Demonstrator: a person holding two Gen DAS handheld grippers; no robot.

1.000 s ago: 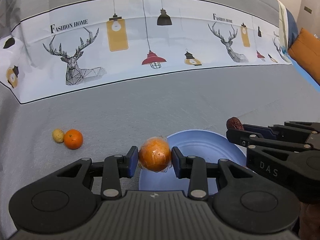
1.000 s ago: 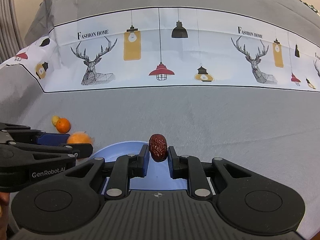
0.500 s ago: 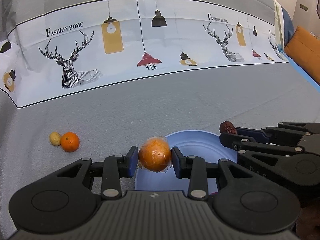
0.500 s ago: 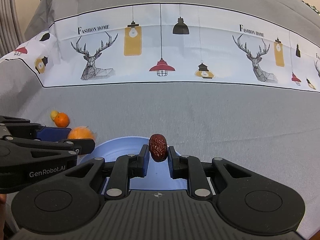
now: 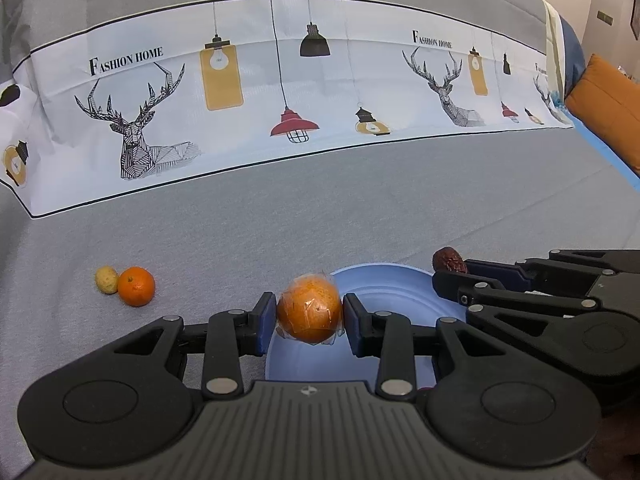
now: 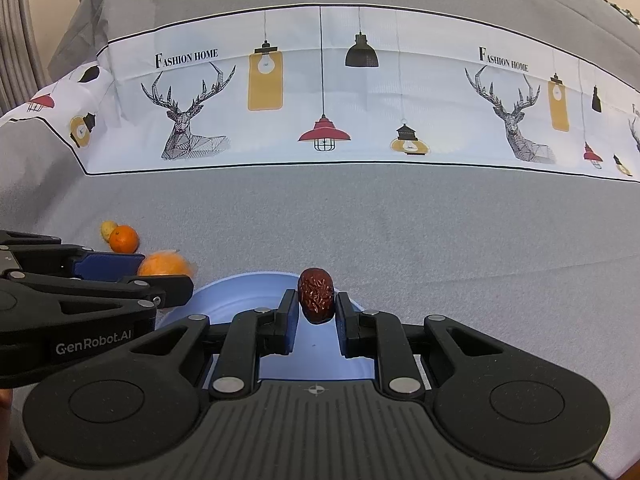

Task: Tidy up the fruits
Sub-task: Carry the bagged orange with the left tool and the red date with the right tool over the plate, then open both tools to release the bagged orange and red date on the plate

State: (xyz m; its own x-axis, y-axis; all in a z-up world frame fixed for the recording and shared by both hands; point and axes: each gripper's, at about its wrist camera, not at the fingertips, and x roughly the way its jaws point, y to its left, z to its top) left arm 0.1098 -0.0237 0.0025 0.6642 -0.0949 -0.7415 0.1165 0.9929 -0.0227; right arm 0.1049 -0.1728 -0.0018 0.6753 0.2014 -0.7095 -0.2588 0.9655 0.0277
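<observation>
2 handheld grippers hang side by side over a pale blue plate [image 5: 384, 280] on a grey bedspread [image 5: 320, 216], each carrying 1 piece of fruit for sorting. At left, the left gripper [image 5: 309, 315] is clamped on a film-wrapped orange [image 5: 309, 309], its blue pads pressed against both sides of the fruit, which sits above the plate's near-left rim. Beside it, the right gripper [image 6: 316, 304] is pinched on a wrinkled red date [image 6: 316, 294], held upright between narrow-set pads over the plate's far edge. Both tools tilt downward toward the dish, a posture that suggests the fruit is being brought together there for release rather than carried elsewhere; neither piece yet touches the plate, and its visible surface looks bare. Well apart, at far left on the cloth, 1 small mandarin [image 5: 136, 286] lies touching a small yellowish fruit [image 5: 106, 279], apparently waiting their turn. Behind, a white printed band [image 5: 280, 92] with deer and lamps crosses the bedding. Clinging film on the orange may make it slow to drop cleanly.
</observation>
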